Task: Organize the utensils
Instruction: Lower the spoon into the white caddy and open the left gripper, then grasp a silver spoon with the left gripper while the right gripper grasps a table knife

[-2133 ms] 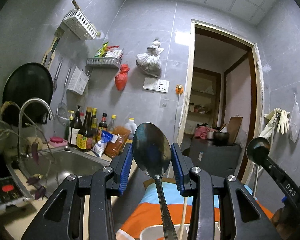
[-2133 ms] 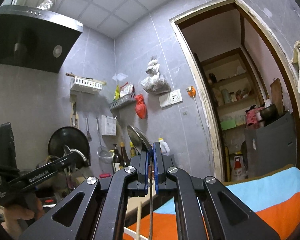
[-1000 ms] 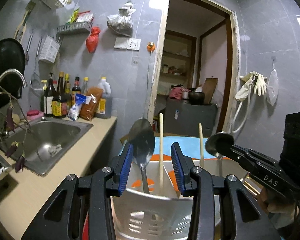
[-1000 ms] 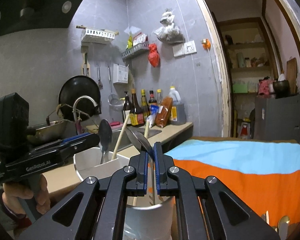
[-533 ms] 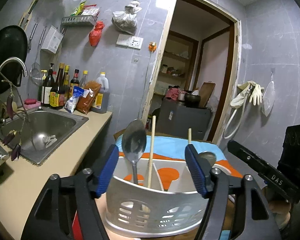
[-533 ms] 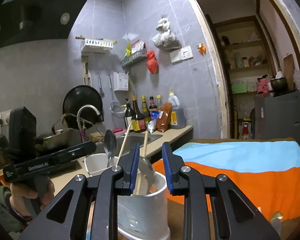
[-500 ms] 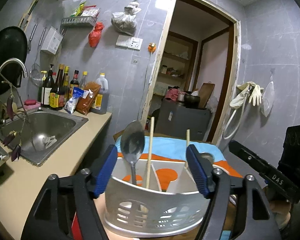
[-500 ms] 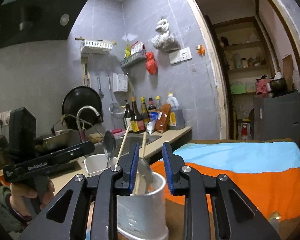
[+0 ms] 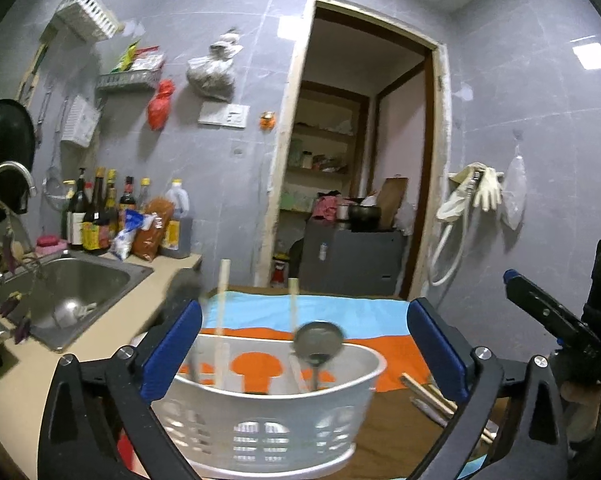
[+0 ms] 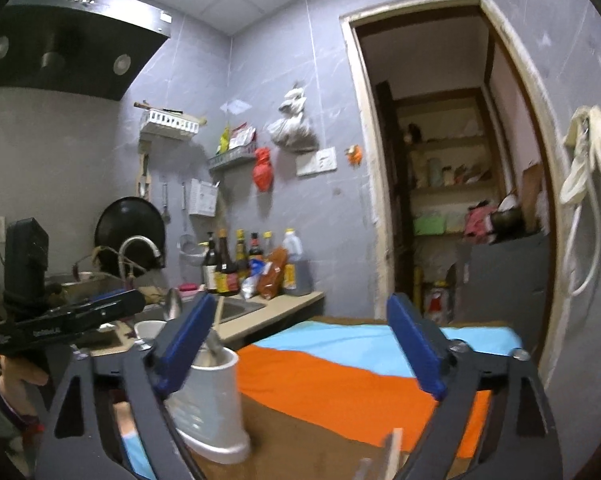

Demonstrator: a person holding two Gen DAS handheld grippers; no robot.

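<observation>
Both spoons have left our grippers: left gripper (image 9: 304, 344) and right gripper (image 10: 300, 348) have just been opening, fingers spread, nothing between them. One spoon (image 9: 318, 340) stands in the white caddy (image 9: 268, 420); the other, blurred, seems inside too. Chopsticks (image 9: 428, 394) remain on the worktop; a careless pullback could tip the caddy.
</observation>
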